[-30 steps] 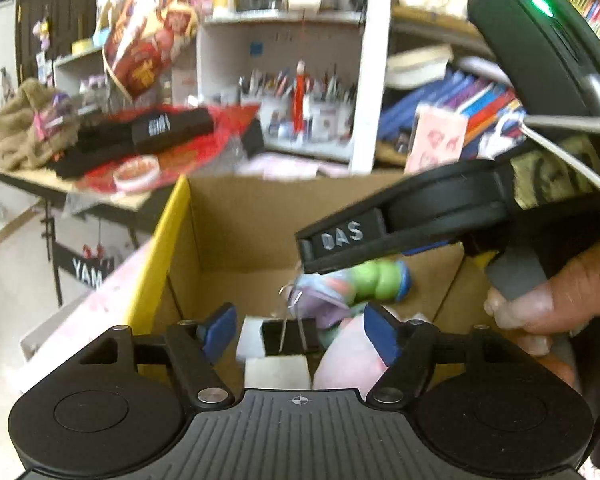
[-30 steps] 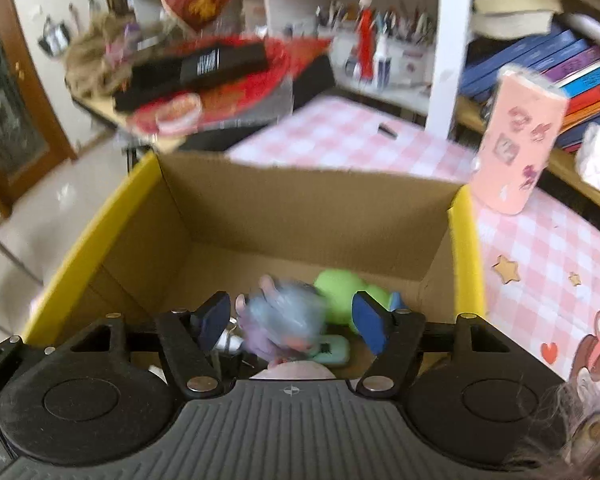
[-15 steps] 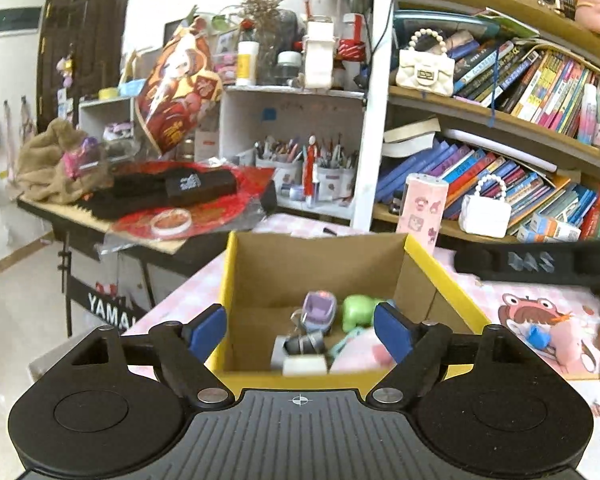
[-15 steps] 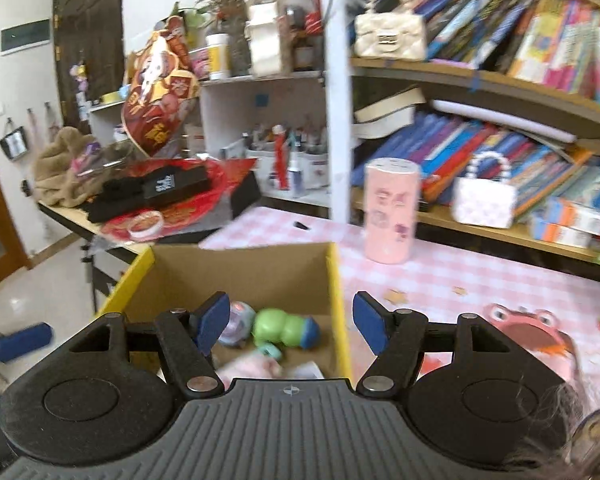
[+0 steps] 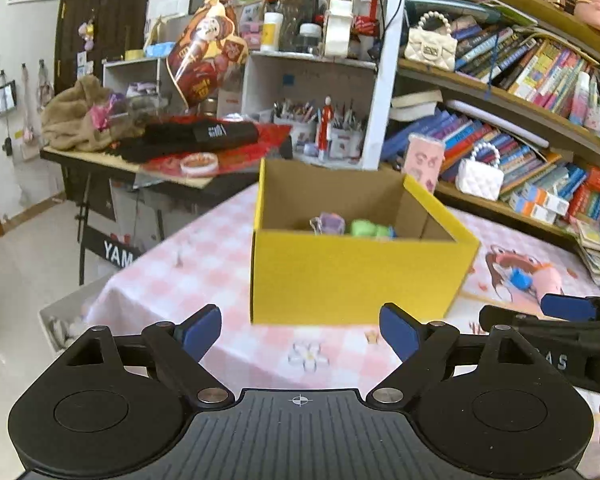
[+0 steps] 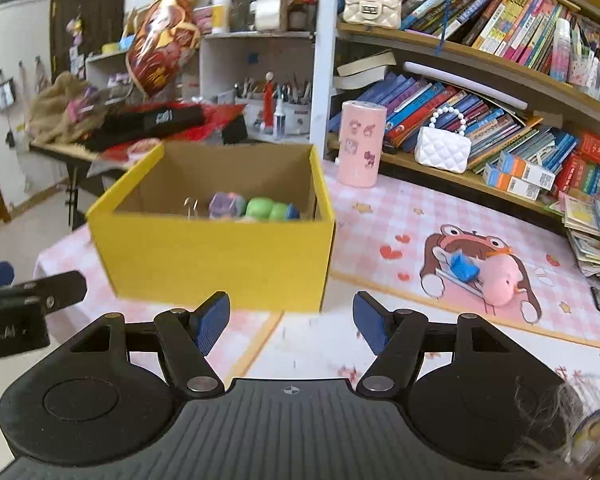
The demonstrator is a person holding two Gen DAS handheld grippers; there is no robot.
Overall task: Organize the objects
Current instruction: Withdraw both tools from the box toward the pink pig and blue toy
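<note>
Both my claws have drawn back out of the yellow box [image 5: 352,276], which now stands ahead on the pink checked worktop [image 5: 220,248]. My left claw [image 5: 300,330] is opening, empty; the purple toy [image 6: 226,205] and green toy [image 6: 266,208] lie inside the box; my right claw [image 6: 291,322] hangs half wide, holding nothing

Bright, even indoor light, soft shadows; fisheye bends the edges, dark corners, slight blur throughout

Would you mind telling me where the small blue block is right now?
In the right wrist view the small blue block lies right of the yellow box, on the cartoon mat, touching the pink plush.
</note>
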